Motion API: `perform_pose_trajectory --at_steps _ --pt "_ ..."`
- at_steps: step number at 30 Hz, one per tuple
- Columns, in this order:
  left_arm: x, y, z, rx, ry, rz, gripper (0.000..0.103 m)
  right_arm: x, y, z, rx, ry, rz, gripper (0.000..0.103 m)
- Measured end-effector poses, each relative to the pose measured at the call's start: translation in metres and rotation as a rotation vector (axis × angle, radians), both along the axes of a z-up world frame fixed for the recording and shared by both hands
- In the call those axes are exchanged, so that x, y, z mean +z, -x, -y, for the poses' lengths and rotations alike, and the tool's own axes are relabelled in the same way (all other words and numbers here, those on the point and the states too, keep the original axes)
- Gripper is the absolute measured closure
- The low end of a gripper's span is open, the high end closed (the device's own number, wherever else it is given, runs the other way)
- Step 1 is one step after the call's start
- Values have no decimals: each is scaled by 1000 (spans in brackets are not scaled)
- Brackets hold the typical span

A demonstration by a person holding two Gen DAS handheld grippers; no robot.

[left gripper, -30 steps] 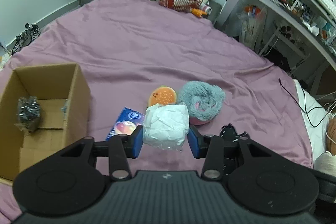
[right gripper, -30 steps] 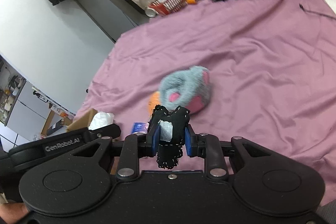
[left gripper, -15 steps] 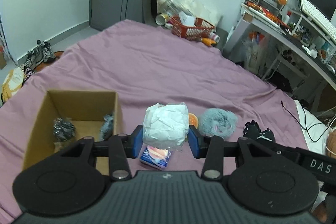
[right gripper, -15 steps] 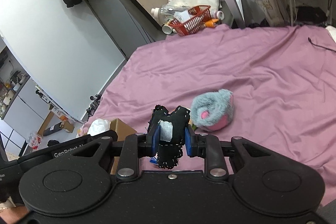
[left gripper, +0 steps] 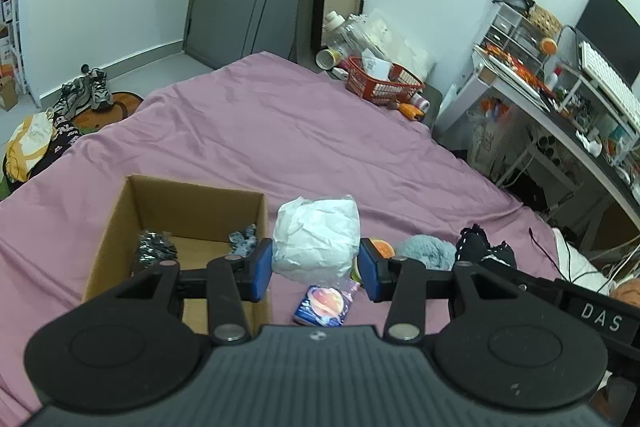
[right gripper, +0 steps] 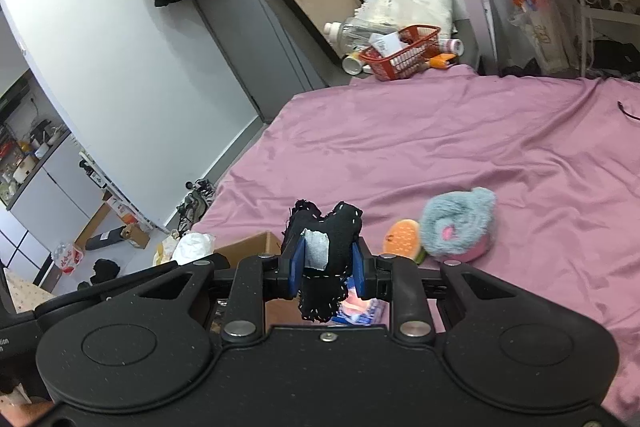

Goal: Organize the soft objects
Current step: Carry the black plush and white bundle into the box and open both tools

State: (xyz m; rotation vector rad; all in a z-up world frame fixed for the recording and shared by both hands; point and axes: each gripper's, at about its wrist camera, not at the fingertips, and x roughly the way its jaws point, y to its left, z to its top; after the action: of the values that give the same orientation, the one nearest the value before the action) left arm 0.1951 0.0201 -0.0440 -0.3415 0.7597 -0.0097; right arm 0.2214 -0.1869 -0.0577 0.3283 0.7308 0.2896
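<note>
The left gripper (left gripper: 316, 269) has its jaws part open and pressed on a crumpled white bundle (left gripper: 316, 237), which is held clear above the bed; the right gripper (right gripper: 326, 269) has its jaws nearly closed, pinching a black cloth piece with white stitching (right gripper: 324, 235) that droops below the blue pads (right gripper: 297, 267). From the left gripper, the open cardboard box (left gripper: 192, 203) sits at ten o'clock on the purple bedsheet (left gripper: 280, 131), with two dark crumpled items (left gripper: 154, 249) lying on its floor; a small blue packet (left gripper: 324, 307) lies on the sheet just under the white bundle; at three o'clock come an orange burger-shaped toy (left gripper: 382, 247), then a fluffy grey-blue plush (left gripper: 426, 251), touching or nearly so. In the right wrist view the burger toy (right gripper: 402, 235) and plush (right gripper: 460, 225) lie at two o'clock of the jaws, and a corner of the box (right gripper: 248, 245) shows at ten o'clock. A red basket (left gripper: 382, 83) sits beyond the far edge of the bed.
</note>
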Motion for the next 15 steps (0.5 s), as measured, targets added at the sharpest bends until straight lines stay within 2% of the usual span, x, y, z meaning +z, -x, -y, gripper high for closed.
perform_pose_trajectory --at_steps 4,15 --pt "-2 1 -13 23 8 5 59 -3 -7 -16 21 -4 3 78" --pt "-27 -15 -63 123 87 -48 59 -20 -32 -66 94 1 -32 78"
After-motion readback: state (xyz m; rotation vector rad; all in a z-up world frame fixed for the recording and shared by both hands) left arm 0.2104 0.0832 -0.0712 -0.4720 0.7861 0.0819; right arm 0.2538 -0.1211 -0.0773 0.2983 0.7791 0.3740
